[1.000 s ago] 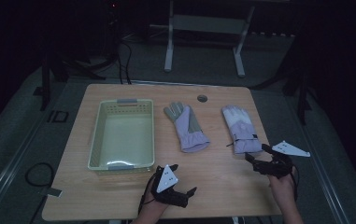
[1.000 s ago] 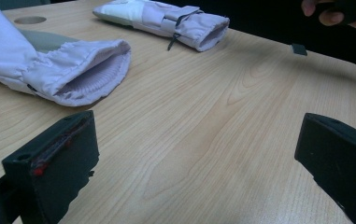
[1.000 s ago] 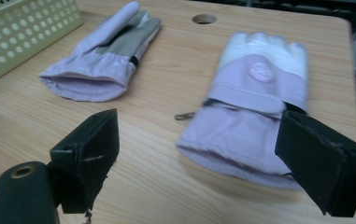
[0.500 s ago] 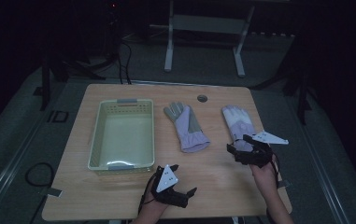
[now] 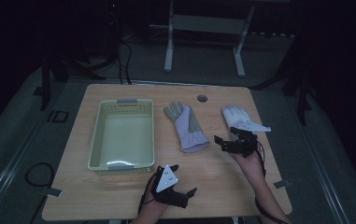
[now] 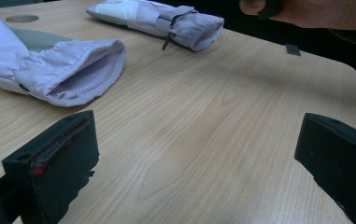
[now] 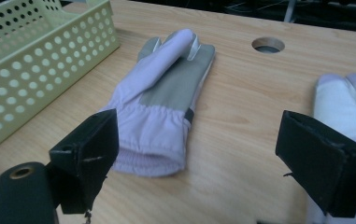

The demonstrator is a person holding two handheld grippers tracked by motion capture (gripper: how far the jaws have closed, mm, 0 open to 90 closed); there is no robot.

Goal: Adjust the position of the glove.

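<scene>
Two pale lilac work gloves lie flat on the wooden table (image 5: 119,196). The middle glove (image 5: 187,128) has a grey palm patch, and its cuff faces the front edge. The right glove (image 5: 235,116) lies partly under my right gripper (image 5: 225,136). That gripper is open and hovers just right of the middle glove's cuff. In the right gripper view the middle glove (image 7: 161,102) lies ahead between the spread jaws of the right gripper (image 7: 203,158). My left gripper (image 5: 185,179) rests open near the front edge. In the left gripper view, bare table lies between the jaws of the left gripper (image 6: 194,158), with the middle glove's cuff (image 6: 68,70) beyond.
A pale green perforated basket (image 5: 100,135) stands empty at the left of the table; its wall (image 7: 31,70) borders the middle glove. A round hole (image 5: 202,98) sits near the far edge. A small tab (image 5: 281,184) lies by the right edge. Dark floor and stands surround the table.
My right gripper has moved left from the table's right edge, over the right glove, to beside the middle glove's cuff. The left gripper has stayed put.
</scene>
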